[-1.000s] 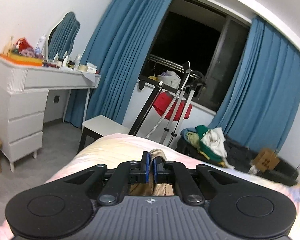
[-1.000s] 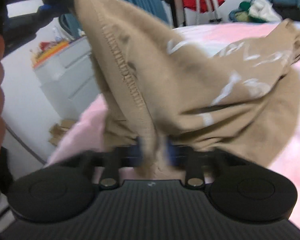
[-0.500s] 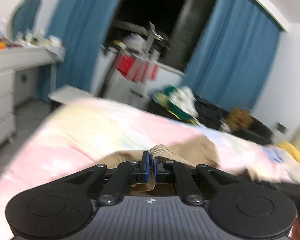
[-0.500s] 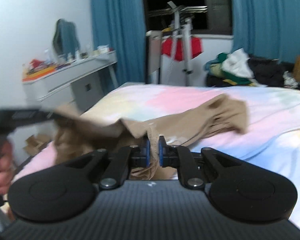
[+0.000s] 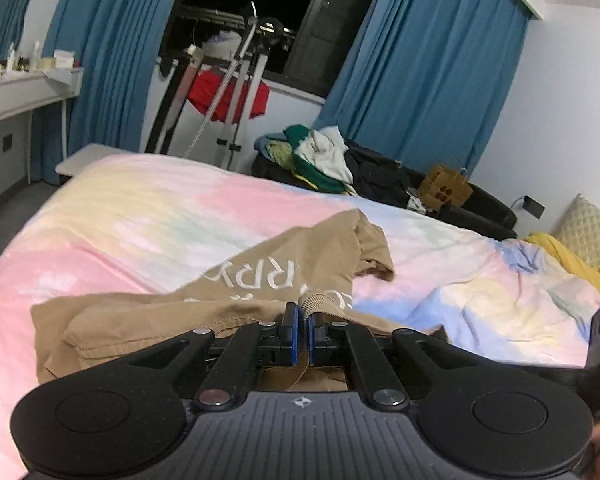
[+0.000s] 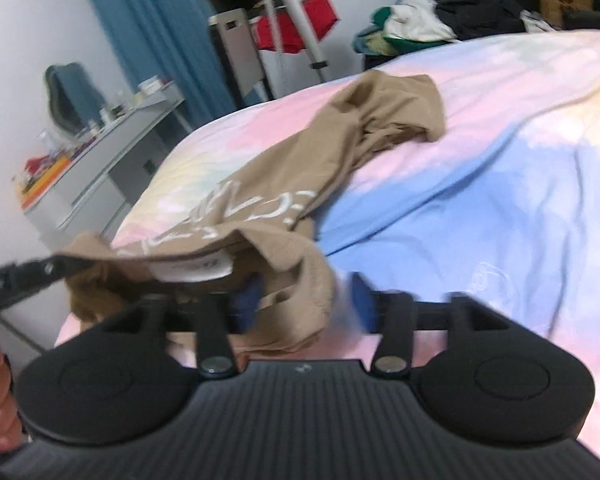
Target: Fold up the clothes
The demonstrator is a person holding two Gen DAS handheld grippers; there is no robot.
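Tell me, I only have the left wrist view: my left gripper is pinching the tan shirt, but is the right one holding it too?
Observer: No. The right gripper is open, its blue pads apart, with a fold of the tan shirt lying loose between them.
Operator: Anything showing at that end of the shirt?
Observer: A white label is exposed just beyond the right gripper.
Operator: And where is my left gripper relative to that?
Observer: It comes in from the left edge of the right wrist view, at the shirt's other near corner.
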